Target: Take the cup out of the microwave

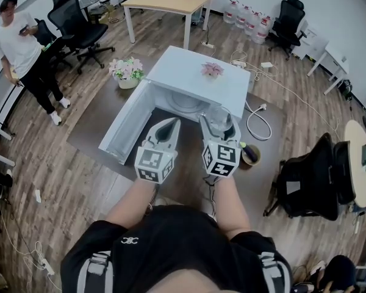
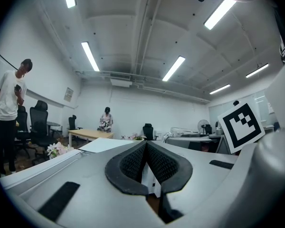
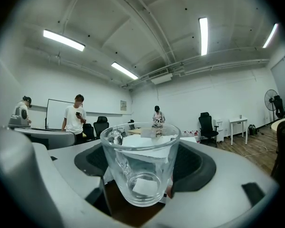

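At the far left a person (image 1: 21, 44) stands on the wood floor beside black office chairs (image 1: 79, 20). Nearer in, a pot of pale flowers (image 1: 127, 72) sits on the brown tabletop (image 1: 88, 130), just off the left rear corner of the white microwave (image 1: 198, 78). The microwave door (image 1: 125, 127) is swung out to the left, and the glass turntable (image 1: 186, 101) shows inside.

The left gripper (image 1: 169, 122) hovers in front of the opening. Its dark pads (image 2: 133, 163) are pressed together at the tips with nothing between them.

To its right, the right gripper (image 1: 219, 116) holds the clear glass cup (image 3: 140, 165) upright between its pads, one on either side of the wall. The cup (image 1: 219, 121) is just outside the right part of the microwave's opening.

A pink flower (image 1: 211, 69) lies on top of the microwave. A small dark bowl (image 1: 251, 155) sits near the right gripper, and a black backpack (image 1: 311, 179) stands on the floor further right.
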A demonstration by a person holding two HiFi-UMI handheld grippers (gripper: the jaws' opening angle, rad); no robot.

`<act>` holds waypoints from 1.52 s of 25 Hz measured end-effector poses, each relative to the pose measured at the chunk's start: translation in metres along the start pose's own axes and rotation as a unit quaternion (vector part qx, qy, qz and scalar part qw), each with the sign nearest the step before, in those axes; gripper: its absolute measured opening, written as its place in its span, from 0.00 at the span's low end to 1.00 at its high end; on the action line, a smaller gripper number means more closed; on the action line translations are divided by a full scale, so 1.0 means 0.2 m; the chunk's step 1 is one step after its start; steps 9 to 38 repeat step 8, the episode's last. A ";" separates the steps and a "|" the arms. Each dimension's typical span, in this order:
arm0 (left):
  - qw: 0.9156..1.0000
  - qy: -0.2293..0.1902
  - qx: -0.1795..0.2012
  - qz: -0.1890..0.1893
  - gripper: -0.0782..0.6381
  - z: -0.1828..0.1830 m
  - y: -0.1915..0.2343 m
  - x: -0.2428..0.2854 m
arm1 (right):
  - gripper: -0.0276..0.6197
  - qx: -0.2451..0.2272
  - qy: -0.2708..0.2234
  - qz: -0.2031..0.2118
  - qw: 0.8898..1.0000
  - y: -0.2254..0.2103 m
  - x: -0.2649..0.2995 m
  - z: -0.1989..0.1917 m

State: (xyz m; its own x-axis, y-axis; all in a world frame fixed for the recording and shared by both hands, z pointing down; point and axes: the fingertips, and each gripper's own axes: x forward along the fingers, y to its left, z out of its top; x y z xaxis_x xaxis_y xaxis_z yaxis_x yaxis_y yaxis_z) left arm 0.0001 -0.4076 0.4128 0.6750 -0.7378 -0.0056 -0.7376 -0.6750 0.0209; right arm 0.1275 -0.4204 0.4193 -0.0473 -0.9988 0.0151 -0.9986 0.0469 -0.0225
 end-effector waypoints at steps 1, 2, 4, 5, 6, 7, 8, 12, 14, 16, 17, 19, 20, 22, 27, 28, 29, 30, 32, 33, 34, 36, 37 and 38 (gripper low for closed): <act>1.000 0.000 0.000 0.000 0.11 0.00 0.00 0.00 | 0.66 0.002 0.000 -0.001 1.000 0.00 0.00 0.00; 1.000 0.001 0.001 0.000 0.11 0.00 -0.01 0.00 | 0.65 0.003 0.000 -0.001 1.000 -0.01 -0.01 0.00; 1.000 0.002 0.001 -0.001 0.11 0.00 -0.02 0.00 | 0.65 0.002 0.001 -0.001 1.000 -0.01 -0.01 0.00; 1.000 0.002 0.001 -0.001 0.11 -0.01 -0.02 0.00 | 0.65 0.002 0.001 0.000 1.000 -0.01 -0.01 -0.01; 1.000 0.003 0.002 -0.002 0.11 -0.01 -0.03 0.00 | 0.65 0.002 0.002 0.001 1.000 -0.01 -0.01 -0.01; 1.000 0.003 0.002 -0.002 0.11 -0.01 -0.03 0.00 | 0.65 0.002 0.003 0.002 1.000 -0.01 -0.02 -0.01; 1.000 0.003 0.002 -0.002 0.11 -0.01 -0.04 0.00 | 0.65 0.001 0.004 0.003 1.000 -0.01 -0.02 -0.01; 1.000 0.003 0.002 -0.002 0.11 -0.01 -0.04 0.00 | 0.65 0.001 0.004 0.003 1.000 -0.01 -0.02 -0.01; 1.000 0.003 0.002 -0.002 0.11 -0.01 -0.04 0.00 | 0.65 0.001 0.004 0.003 1.000 -0.01 -0.02 -0.01; 1.000 0.003 0.002 -0.002 0.11 -0.01 -0.04 0.00 | 0.65 0.001 0.004 0.003 1.000 -0.01 -0.02 -0.01; 1.000 0.003 0.002 -0.002 0.11 -0.01 -0.04 0.00 | 0.65 0.001 0.004 0.003 1.000 -0.01 -0.02 -0.01; 1.000 0.003 0.002 -0.002 0.11 -0.01 -0.04 0.00 | 0.65 0.001 0.004 0.003 1.000 -0.01 -0.02 -0.01; 1.000 0.003 0.002 -0.002 0.11 -0.01 -0.04 0.00 | 0.65 0.001 0.004 0.003 1.000 -0.01 -0.02 -0.01; 1.000 0.003 0.002 -0.002 0.11 -0.01 -0.04 0.00 | 0.65 0.001 0.004 0.003 1.000 -0.01 -0.02 -0.01; 1.000 0.003 0.002 -0.002 0.11 -0.01 -0.04 0.00 | 0.65 0.001 0.004 0.003 1.000 -0.01 -0.02 -0.01; 1.000 0.003 0.002 -0.002 0.11 -0.01 -0.04 0.00 | 0.65 0.001 0.004 0.003 1.000 -0.01 -0.02 -0.01; 1.000 0.003 0.002 -0.002 0.11 -0.01 -0.04 0.00 | 0.65 0.001 0.004 0.003 1.000 -0.01 -0.02 -0.01; 1.000 0.003 0.002 -0.002 0.11 -0.01 -0.04 0.00 | 0.65 0.001 0.004 0.003 1.000 -0.01 -0.02 -0.01; 1.000 0.003 0.002 -0.002 0.11 -0.01 -0.04 0.00 | 0.65 0.001 0.004 0.003 1.000 -0.01 -0.02 -0.01; 1.000 0.003 0.002 -0.002 0.11 -0.01 -0.04 0.00 | 0.65 0.001 0.004 0.003 1.000 -0.01 -0.02 -0.01; 1.000 0.003 0.002 -0.002 0.11 -0.01 -0.04 0.00 | 0.65 0.001 0.004 0.003 1.000 -0.01 -0.02 -0.01; 1.000 0.003 0.002 -0.002 0.11 -0.01 -0.04 0.00 | 0.65 0.001 0.004 0.003 1.000 -0.01 -0.02 -0.01; 1.000 0.003 0.002 -0.002 0.11 -0.01 -0.04 0.00 | 0.65 0.001 0.004 0.003 1.000 -0.01 -0.02 -0.01; 1.000 0.003 0.002 -0.002 0.11 -0.01 -0.04 0.00 | 0.65 0.001 0.004 0.003 1.000 -0.01 -0.02 -0.01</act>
